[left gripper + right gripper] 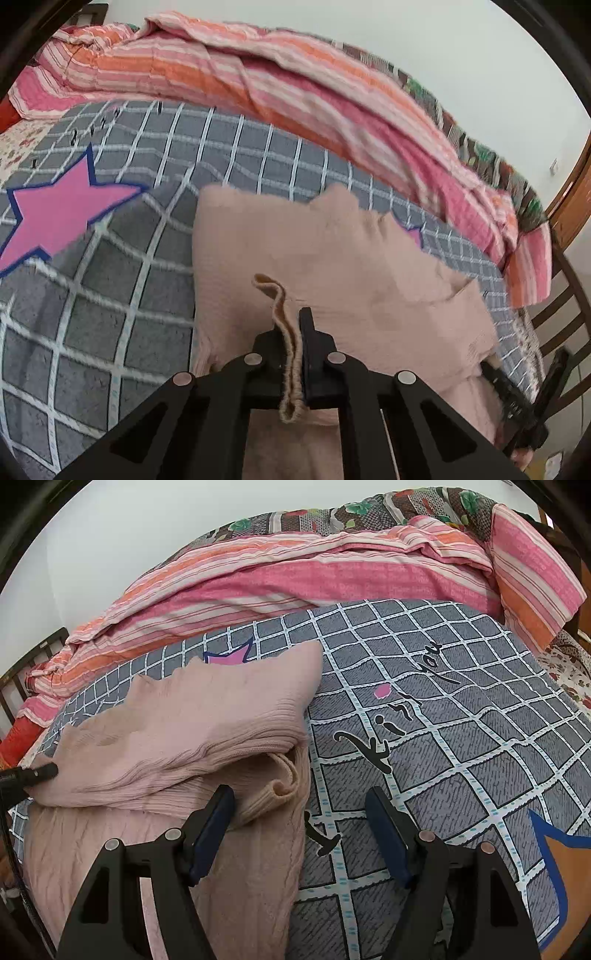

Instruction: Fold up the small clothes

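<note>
A pale pink knit sweater (343, 254) lies on the grey checked bedspread (110, 295), with its upper part folded over the lower. My left gripper (291, 328) is shut on a ribbed edge band of the sweater, which stands up between its fingers. In the right wrist view the sweater (177, 731) fills the left side, and the tip of the left gripper (37, 773) shows at its left edge. My right gripper (299, 805) stands open over the sweater's right edge, next to a rolled ribbed cuff (280, 786). Nothing is between its blue pads (214, 830).
A pink and orange striped quilt (295, 579) is bunched along the far side of the bed, with a floral blanket (369, 513) behind it. A wooden bed frame (565, 295) rises at the right. The bedspread (461, 738) extends rightward, printed with lettering and stars.
</note>
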Tool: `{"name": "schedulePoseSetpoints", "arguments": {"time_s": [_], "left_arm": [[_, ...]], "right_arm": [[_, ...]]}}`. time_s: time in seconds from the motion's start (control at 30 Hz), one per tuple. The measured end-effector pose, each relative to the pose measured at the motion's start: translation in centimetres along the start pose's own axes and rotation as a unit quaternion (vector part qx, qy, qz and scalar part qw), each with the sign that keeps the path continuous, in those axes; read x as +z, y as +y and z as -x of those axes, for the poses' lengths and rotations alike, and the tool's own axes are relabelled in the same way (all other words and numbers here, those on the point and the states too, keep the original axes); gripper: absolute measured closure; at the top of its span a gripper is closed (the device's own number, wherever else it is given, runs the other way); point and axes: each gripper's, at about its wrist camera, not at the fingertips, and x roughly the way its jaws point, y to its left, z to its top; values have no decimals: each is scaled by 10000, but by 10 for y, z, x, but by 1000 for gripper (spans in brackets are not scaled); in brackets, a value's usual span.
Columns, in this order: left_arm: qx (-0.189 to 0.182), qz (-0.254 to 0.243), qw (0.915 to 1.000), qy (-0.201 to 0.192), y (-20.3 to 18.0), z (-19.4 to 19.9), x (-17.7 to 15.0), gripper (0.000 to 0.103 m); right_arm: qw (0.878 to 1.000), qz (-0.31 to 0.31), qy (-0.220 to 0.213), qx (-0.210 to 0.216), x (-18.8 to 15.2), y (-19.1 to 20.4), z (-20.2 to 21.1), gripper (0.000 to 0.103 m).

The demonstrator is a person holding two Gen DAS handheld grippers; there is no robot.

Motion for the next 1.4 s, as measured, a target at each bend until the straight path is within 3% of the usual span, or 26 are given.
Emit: {"name": "schedulePoseSetpoints", "arguments": {"time_s": [0.23,0.33,0.4,0.63,0.73,0.83,0.97,1.07,1.13,1.2,1.3,1.4], "left_arm": [[95,-250,9990,-345,-21,5,33,97],[-33,-485,9961,-731,-33,20,41,97],[126,-691,9933,-917,-37,25,40,97],[573,-506,9967,-272,-6,-13,19,97],[390,-151,9991,47,14,-23,10,95],[299,-58,9995,28,19,-17,3,94],[455,-392,9982,-22,10,-3,-8,92],[680,-709,9949,-213,3,11,-19,78],[845,-813,9925,-344,1,18,-25,48],[851,-828,9919,-453,2,21,-27,45],[735,-721,9943,-289,7,19,-28,45],[666,-663,9953,-242,10,22,-28,45]], "right_arm": [[9999,-103,24,-25,2,0,-2,28],[10000,-96,15,-3,2,0,-2,28],[10000,-89,14,12,2,-1,-2,28],[9999,-121,29,46,2,-2,-3,27],[9999,-109,27,56,1,-2,-3,27],[9999,-106,28,121,2,-4,-2,27],[9995,-304,48,99,9,-10,4,27],[9995,-329,-2,-42,19,-14,5,27],[9994,-304,-34,-145,24,-19,3,31],[9991,-377,16,-211,24,-27,-3,40],[9970,-627,179,-407,22,-37,-9,44],[9969,-159,96,-766,24,-22,3,44]]}}
